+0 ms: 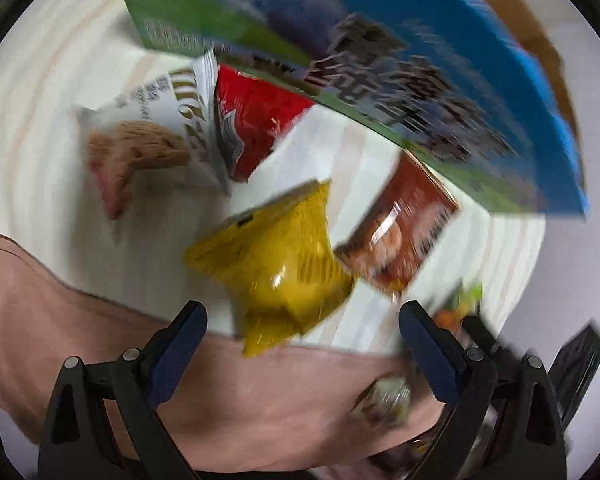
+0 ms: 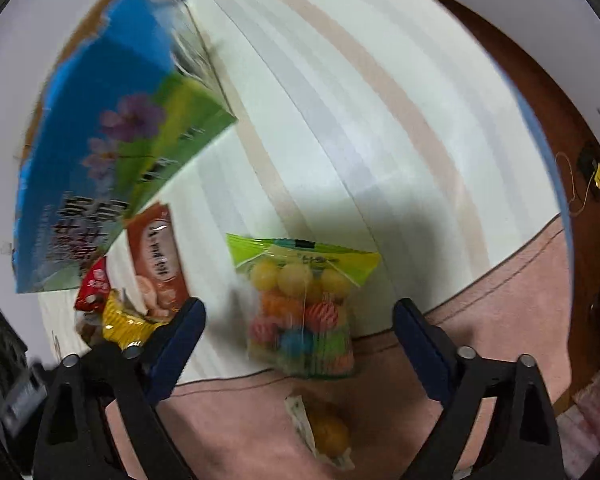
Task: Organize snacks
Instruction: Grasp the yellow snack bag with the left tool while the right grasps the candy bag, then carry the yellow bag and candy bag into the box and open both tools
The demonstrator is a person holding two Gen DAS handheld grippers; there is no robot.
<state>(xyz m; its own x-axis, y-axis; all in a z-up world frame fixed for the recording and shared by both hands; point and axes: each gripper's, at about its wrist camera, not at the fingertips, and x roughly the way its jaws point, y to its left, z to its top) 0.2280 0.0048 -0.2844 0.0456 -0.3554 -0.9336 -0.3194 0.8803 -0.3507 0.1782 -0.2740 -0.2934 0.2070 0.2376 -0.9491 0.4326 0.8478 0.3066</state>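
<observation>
Left wrist view: pretty blurry, so some of this is rough.
My left tool (image 1: 302, 322): jaws spread wide, nothing between the pads, pointing down at the snacks.
Yellow snack bag (image 1: 276, 264): right ahead between my two fingers, lying near the front edge of the tabletop (image 1: 40, 140), not touched.
Brown-red packet (image 1: 400, 228): just beside the yellow bag, on its right, partly tucked under the box edge.
Red packet (image 1: 256, 124): farther back, overlapping a white cookie bag (image 1: 148, 132) on its left.
Blue-and-green box (image 1: 380, 52): big printed carton across the top, standing behind the packets.
Pink surface (image 1: 260, 392): runs below the tabletop edge; can't tell what it is. A small pale packet (image 1: 384, 400) lies on it near my right finger.

Right wrist view: also smeared.
My right tool (image 2: 300, 320): jaws standing open, nothing pinched between them.
Bag of coloured candy balls (image 2: 304, 312): green top, sitting at the tabletop edge right between my fingers, pads clear of it.
Small packet with something orange (image 2: 324, 432): down on the pink surface, below the candy bag.
Off to the left: the box, the brown-red packet, the red packet and the yellow bag clustered behind my left finger.
</observation>
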